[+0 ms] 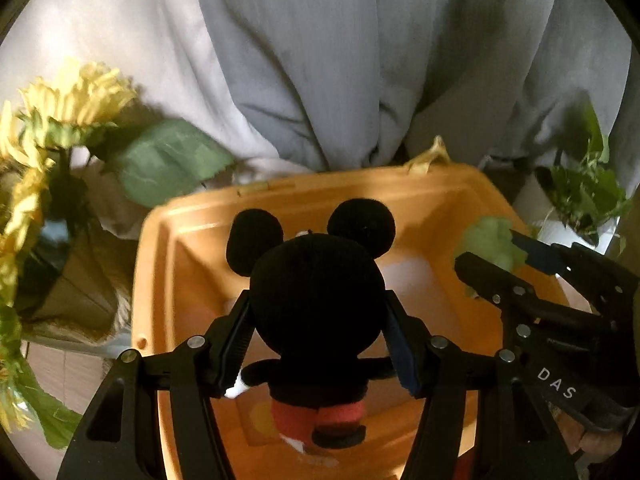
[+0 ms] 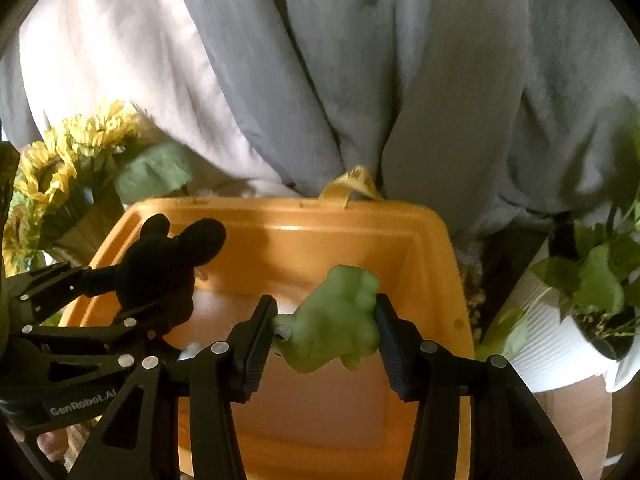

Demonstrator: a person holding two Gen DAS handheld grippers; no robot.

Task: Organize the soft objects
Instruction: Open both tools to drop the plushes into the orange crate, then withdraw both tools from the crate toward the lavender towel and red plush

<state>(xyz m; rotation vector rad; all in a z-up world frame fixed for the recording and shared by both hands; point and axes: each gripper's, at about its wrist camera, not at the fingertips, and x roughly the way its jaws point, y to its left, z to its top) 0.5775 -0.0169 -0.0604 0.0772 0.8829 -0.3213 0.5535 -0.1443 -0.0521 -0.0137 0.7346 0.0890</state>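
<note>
My left gripper (image 1: 316, 320) is shut on a black mouse plush (image 1: 316, 292) with red shorts, holding it by the head above the open orange bin (image 1: 192, 248). My right gripper (image 2: 326, 328) is shut on a soft green toy (image 2: 336, 320), also held over the orange bin (image 2: 432, 248). In the left wrist view the right gripper (image 1: 508, 256) and the green toy (image 1: 490, 240) show at the right. In the right wrist view the left gripper (image 2: 132, 300) with the mouse plush (image 2: 164, 268) shows at the left. The bin's inside looks bare.
A bunch of yellow sunflowers (image 1: 60, 100) with big green leaves stands left of the bin, also in the right wrist view (image 2: 60, 160). A potted green plant in a white ribbed pot (image 2: 560, 340) stands to the right. Grey and white curtains (image 1: 320, 60) hang behind.
</note>
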